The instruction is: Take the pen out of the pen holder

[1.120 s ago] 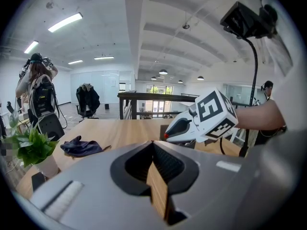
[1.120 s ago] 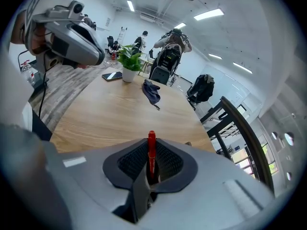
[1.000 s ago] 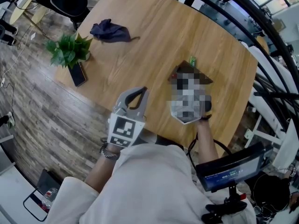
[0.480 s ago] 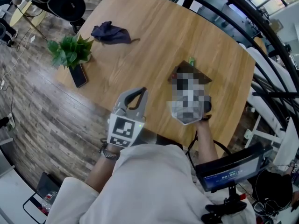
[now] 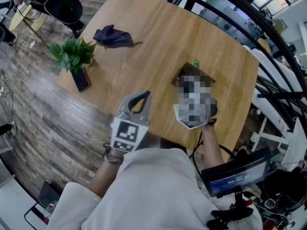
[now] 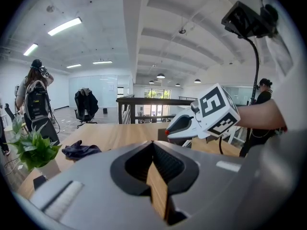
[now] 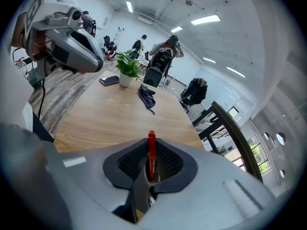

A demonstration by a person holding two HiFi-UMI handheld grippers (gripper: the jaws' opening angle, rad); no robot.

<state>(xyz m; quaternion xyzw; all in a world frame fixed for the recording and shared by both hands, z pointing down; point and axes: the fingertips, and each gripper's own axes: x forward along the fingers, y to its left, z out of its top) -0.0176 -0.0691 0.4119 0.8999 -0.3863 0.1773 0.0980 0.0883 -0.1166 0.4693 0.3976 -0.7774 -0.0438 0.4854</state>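
Little has moved in the last second: the right gripper [image 7: 150,169] stays clenched on the upright red pen [image 7: 151,151] over the desk [image 5: 144,47], the left gripper [image 5: 142,97] stays closed and empty, so extraction seems paused mid-lift.

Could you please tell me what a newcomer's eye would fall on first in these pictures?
The red pen stands out first, upright and clamped between the jaws of the right gripper in its own view. Next comes the left gripper, shut on nothing, held over the near edge of the wooden table. On the table's left side are a crumpled dark cloth and a green potted plant.
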